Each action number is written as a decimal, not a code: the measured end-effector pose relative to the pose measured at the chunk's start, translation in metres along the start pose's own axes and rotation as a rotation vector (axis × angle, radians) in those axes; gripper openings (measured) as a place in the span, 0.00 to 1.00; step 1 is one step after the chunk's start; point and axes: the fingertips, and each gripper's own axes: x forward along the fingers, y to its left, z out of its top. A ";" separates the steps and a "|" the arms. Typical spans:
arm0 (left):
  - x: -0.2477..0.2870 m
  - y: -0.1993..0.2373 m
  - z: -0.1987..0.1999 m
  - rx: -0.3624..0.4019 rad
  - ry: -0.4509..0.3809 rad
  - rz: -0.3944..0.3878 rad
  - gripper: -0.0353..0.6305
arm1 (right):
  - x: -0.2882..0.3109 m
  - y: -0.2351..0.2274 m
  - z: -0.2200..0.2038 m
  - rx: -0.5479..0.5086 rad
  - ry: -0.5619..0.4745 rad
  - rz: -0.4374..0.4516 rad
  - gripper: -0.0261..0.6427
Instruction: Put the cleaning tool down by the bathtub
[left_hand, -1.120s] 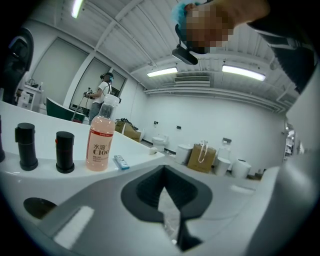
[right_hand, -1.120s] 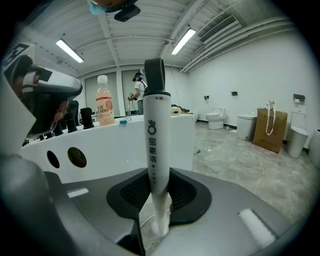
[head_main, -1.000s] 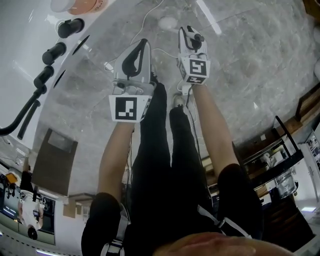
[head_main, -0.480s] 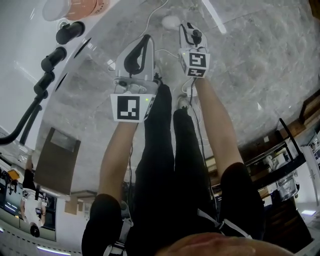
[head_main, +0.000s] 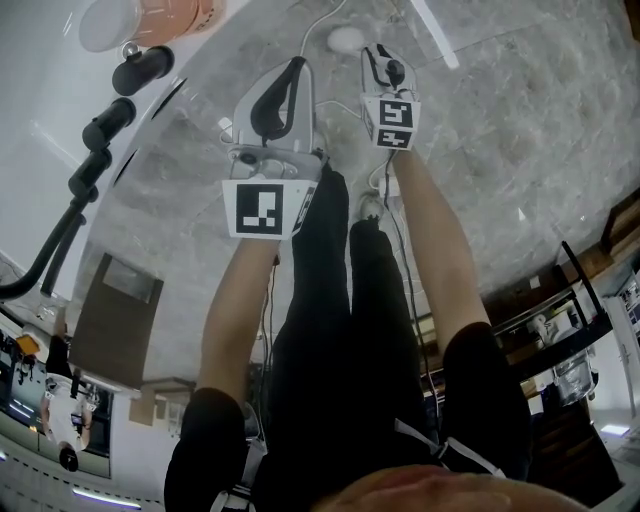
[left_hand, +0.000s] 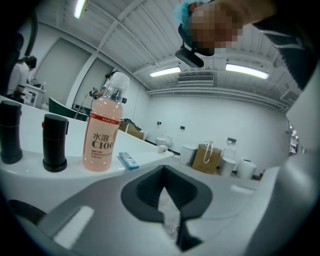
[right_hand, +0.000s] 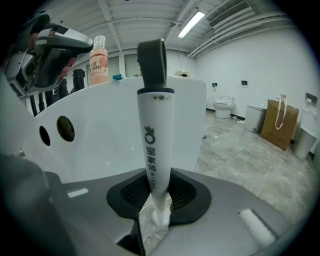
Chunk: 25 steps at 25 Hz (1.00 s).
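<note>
Both grippers had slid farther up the head view, the right gripper (right_hand: 159, 216) sinking toward the marbled grey stone floor (head_main: 520, 120). Its jaws were clamped on the lower end of the slender white plastic cleaning tool (right_hand: 155, 145) with a dark loop top, upright before the wall of the glossy white bathtub (right_hand: 110, 125). The left gripper (left_hand: 171, 227) held its jaws together, empty, facing a translucent pink bottle (left_hand: 102, 137) on the rim.

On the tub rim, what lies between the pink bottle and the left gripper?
A small blue-and-white item lies flat on the rim, beside the bottle at its base, on the side toward the left gripper; the left gripper view shows it.
</note>
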 end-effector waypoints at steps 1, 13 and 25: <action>0.001 0.002 -0.001 -0.001 0.000 0.004 0.06 | 0.002 0.001 0.000 -0.002 0.001 0.003 0.17; 0.010 0.014 -0.023 -0.025 0.024 0.019 0.06 | 0.034 0.001 0.004 -0.017 0.002 0.029 0.17; 0.018 0.021 -0.024 -0.036 0.032 0.012 0.06 | 0.070 -0.001 0.019 -0.041 0.037 0.045 0.17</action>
